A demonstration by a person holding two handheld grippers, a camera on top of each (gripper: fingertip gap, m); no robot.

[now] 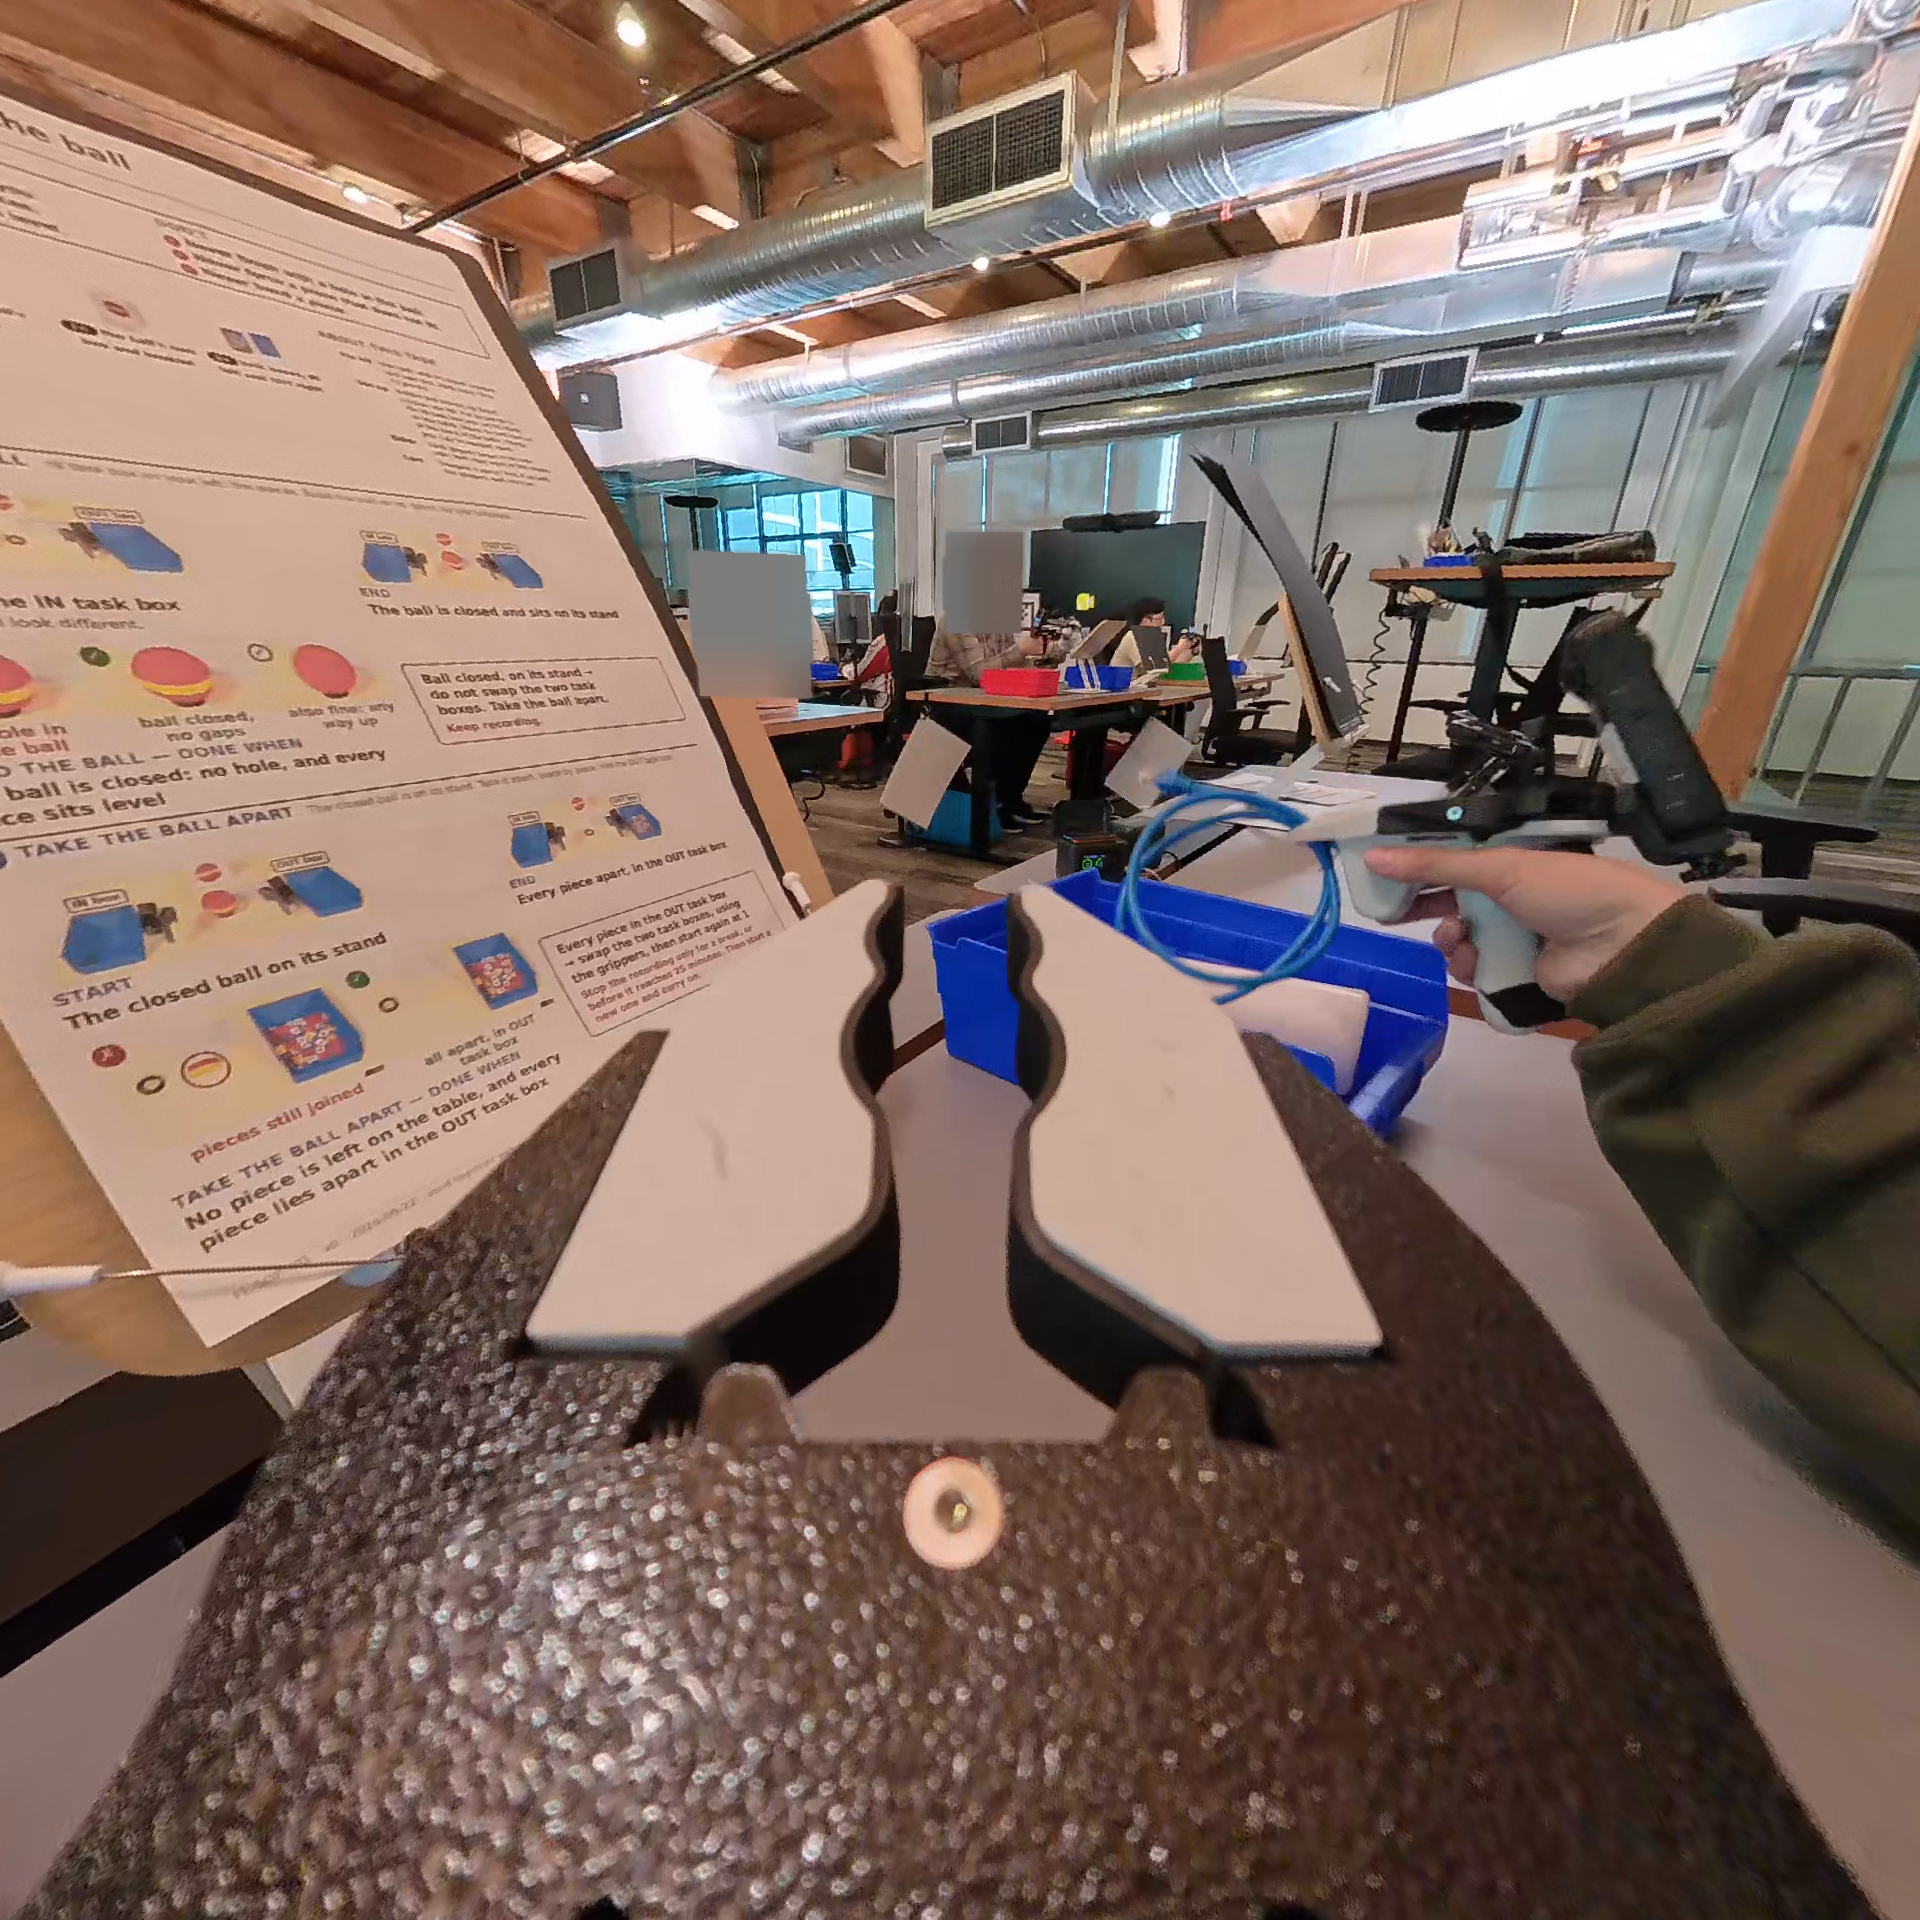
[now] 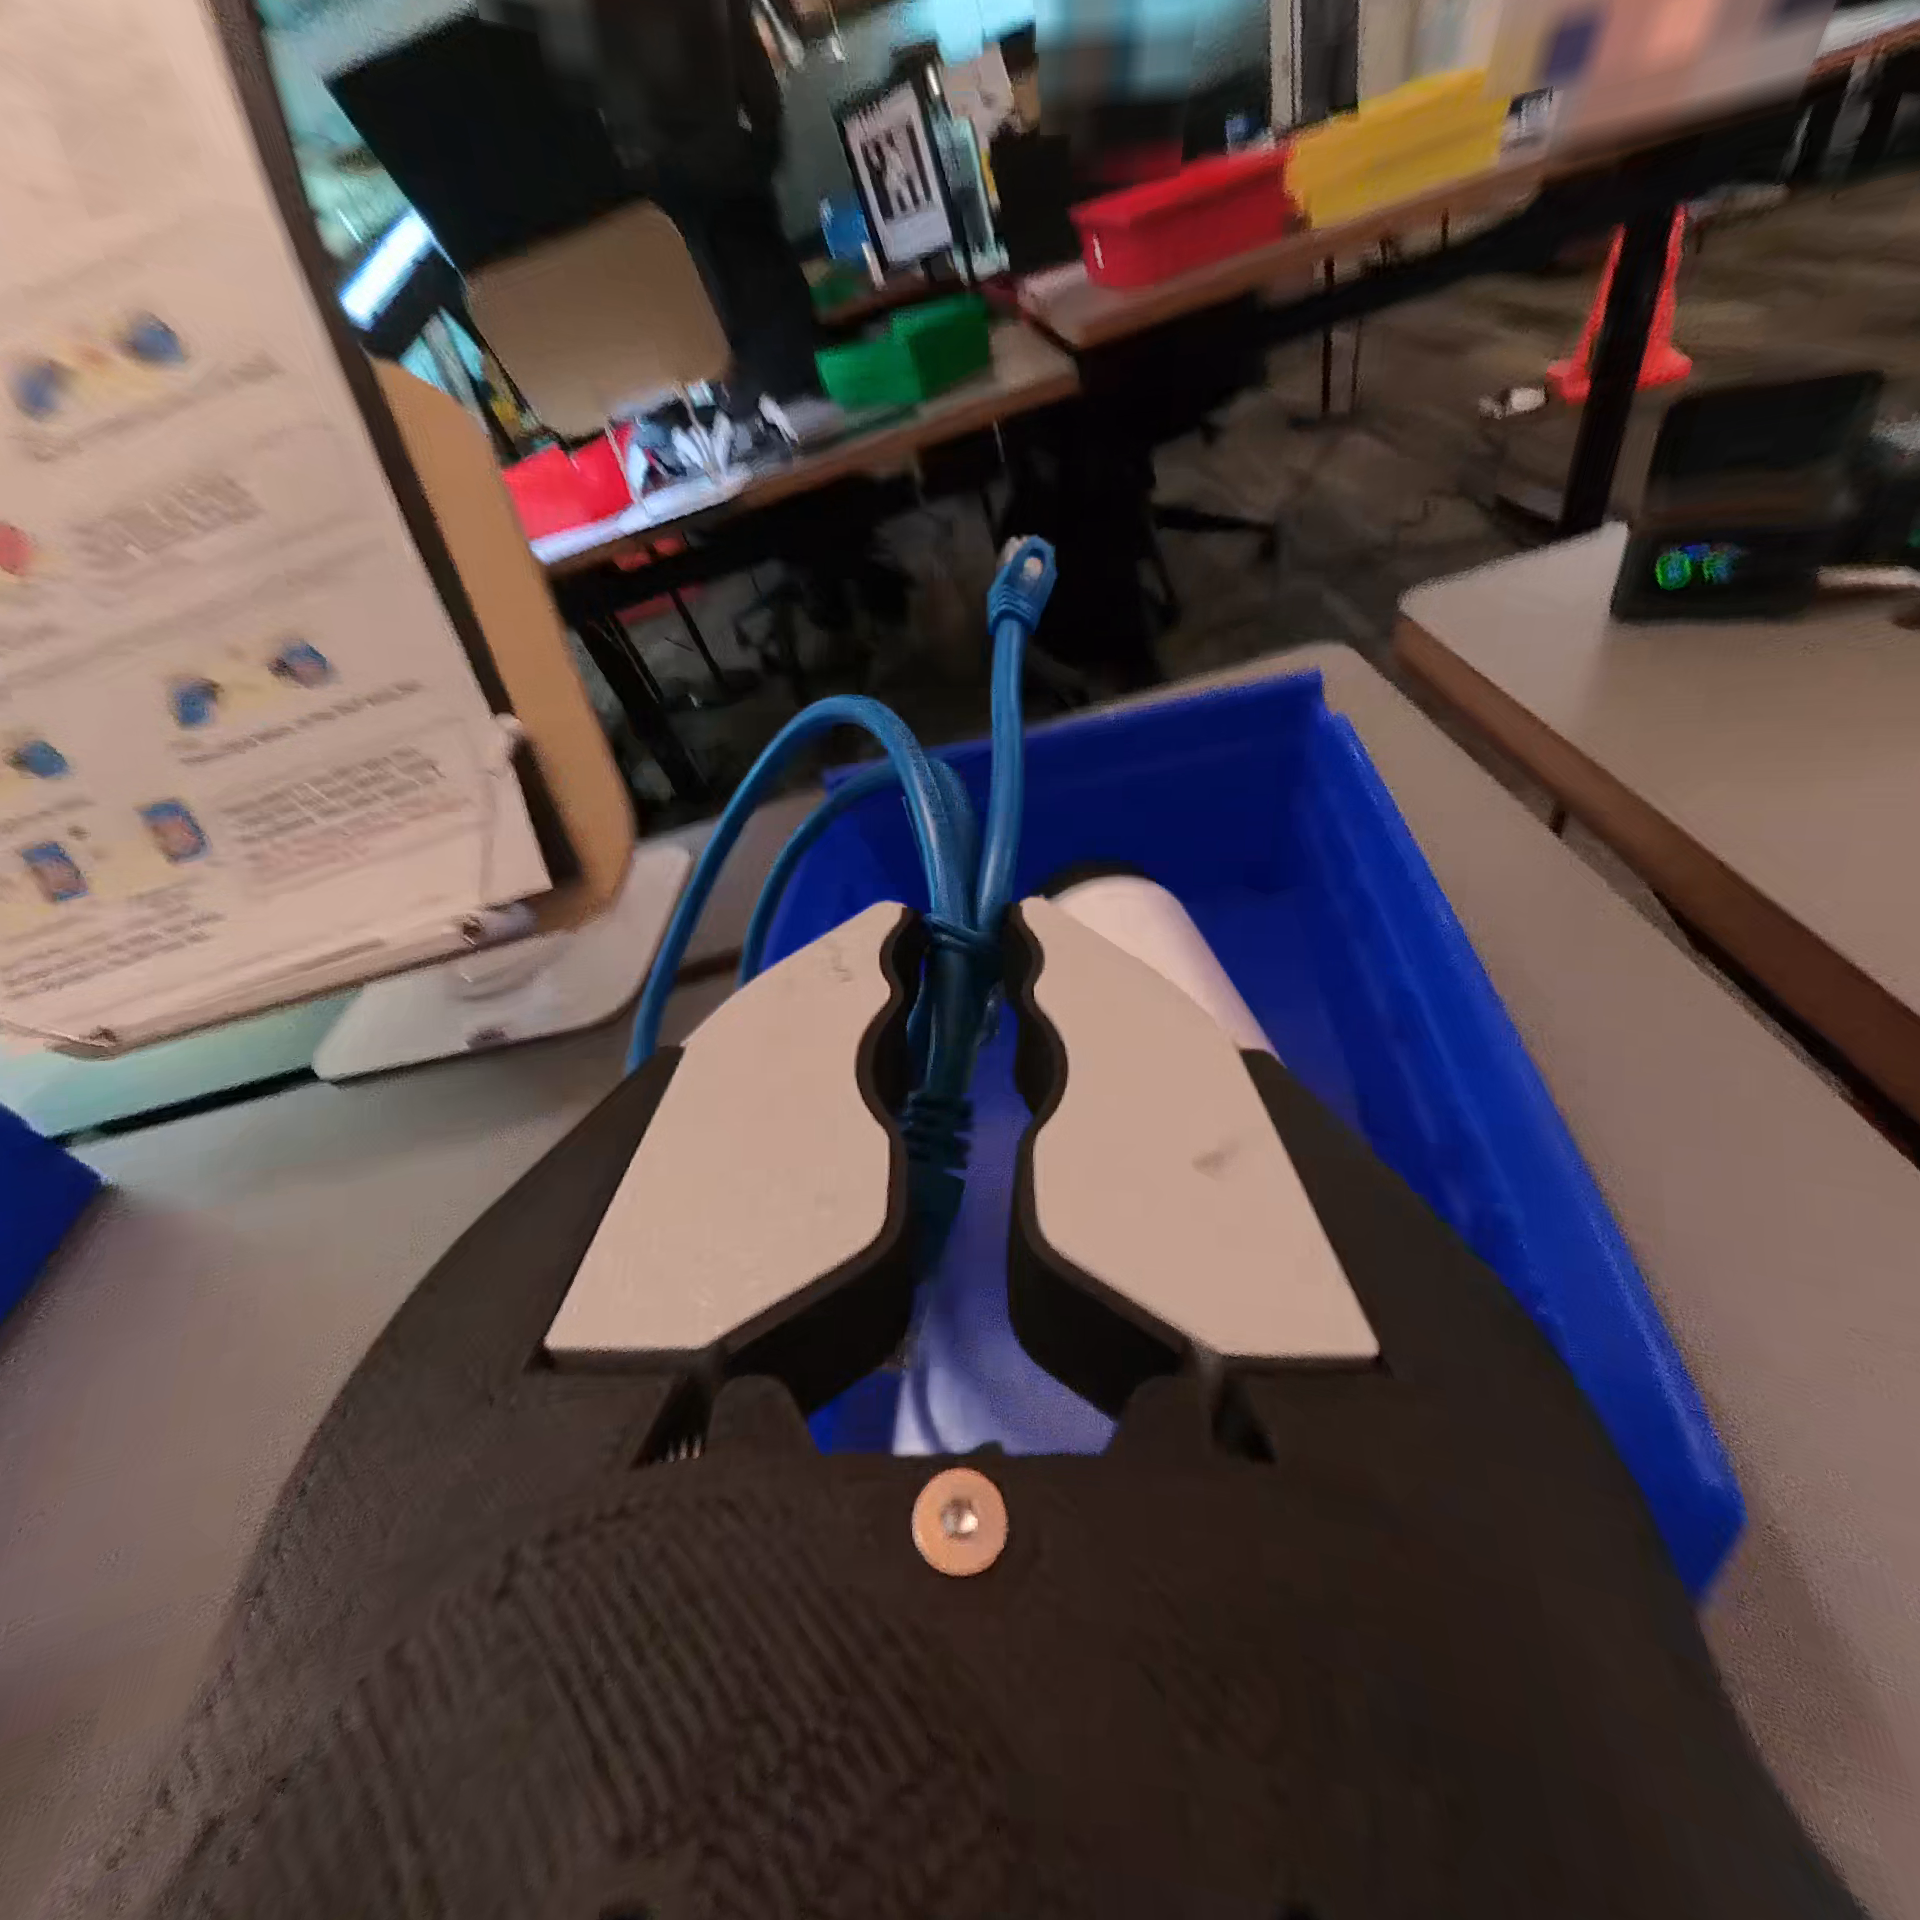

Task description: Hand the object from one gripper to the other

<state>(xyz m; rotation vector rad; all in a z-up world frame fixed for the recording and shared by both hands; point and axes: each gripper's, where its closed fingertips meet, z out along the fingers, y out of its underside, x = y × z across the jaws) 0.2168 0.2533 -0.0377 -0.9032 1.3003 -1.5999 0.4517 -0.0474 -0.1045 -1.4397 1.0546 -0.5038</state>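
A coiled blue network cable [image 2: 951, 831] is clamped between the fingers of my right gripper [image 2: 958, 930], held above a blue bin [image 2: 1455, 987]; one plug end [image 2: 1023, 577] sticks up. In the left wrist view the same cable [image 1: 1226, 873] hangs from the right gripper [image 1: 1299, 821], held by a hand [image 1: 1527, 914] over the blue bin [image 1: 1039, 997]. My left gripper [image 1: 954, 904] is open and empty, low and to the left of the cable, well apart from it.
An instruction board [image 1: 312, 727] on a wooden stand is at the left, close to my left gripper. A white object [image 2: 1143, 935] lies in the bin. A second blue bin's corner [image 2: 31, 1195] is at far left. A small black device with a display [image 2: 1725, 540] sits on the adjoining table. Spacing between my two grippers at the tips: around 40 cm.
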